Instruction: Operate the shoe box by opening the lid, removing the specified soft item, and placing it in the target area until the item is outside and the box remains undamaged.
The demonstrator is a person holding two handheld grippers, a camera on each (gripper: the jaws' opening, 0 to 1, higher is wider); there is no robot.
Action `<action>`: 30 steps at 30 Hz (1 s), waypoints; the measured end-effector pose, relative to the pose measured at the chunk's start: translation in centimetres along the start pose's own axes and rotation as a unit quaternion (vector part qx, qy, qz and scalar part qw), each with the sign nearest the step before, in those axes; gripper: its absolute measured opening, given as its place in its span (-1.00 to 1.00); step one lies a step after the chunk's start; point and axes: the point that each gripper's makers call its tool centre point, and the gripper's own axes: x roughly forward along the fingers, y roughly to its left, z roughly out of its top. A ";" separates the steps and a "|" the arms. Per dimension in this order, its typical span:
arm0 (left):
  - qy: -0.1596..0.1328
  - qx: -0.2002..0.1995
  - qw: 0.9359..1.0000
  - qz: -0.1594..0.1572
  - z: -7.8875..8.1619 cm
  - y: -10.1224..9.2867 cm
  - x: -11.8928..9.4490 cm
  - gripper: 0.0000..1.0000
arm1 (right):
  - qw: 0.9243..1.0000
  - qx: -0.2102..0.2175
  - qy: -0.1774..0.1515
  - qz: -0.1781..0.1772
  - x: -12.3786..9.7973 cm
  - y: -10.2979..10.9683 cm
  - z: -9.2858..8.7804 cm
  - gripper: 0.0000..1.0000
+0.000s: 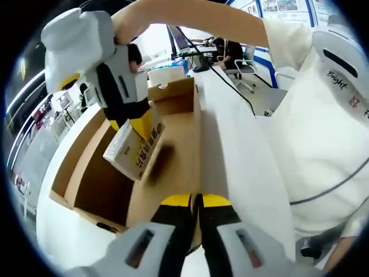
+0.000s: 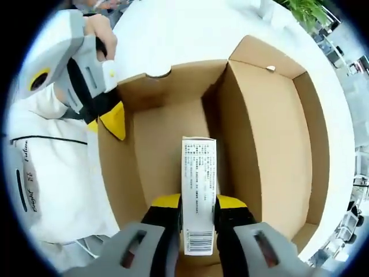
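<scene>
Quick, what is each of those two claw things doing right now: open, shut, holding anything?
Left gripper: jaws shut on the edge of the shoe box lid.
Right gripper: jaws shut on the white packet, above the open shoe box.

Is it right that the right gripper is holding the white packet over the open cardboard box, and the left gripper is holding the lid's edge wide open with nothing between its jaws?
Not quite. The left gripper is shut on the lid, pinching its edge, as the left gripper view shows. The rest holds: the right gripper holds the white packet over the open cardboard box.
</scene>
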 end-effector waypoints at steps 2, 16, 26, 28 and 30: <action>0.000 0.000 1.000 0.000 0.0 0.0 0.0 -0.93 | 1.000 0.000 -0.002 0.002 -0.3 -0.1 -0.1 -0.60; 0.002 0.000 1.000 -0.002 0.0 0.0 0.0 -0.93 | 0.998 -0.064 -0.012 -0.001 -1.8 -0.5 -1.0 -0.60; 0.000 0.000 1.000 0.000 -0.1 0.1 0.0 -0.93 | 0.984 -0.179 -0.006 0.006 -3.0 1.0 -1.4 -0.60; 0.000 0.000 1.000 0.001 -0.1 0.1 0.0 -0.93 | 0.962 -0.273 0.004 0.010 -3.4 1.9 -1.9 -0.60; 0.000 0.000 1.000 0.001 -0.1 0.1 0.0 -0.93 | 0.966 -0.259 0.012 0.010 -4.0 2.6 -2.3 -0.60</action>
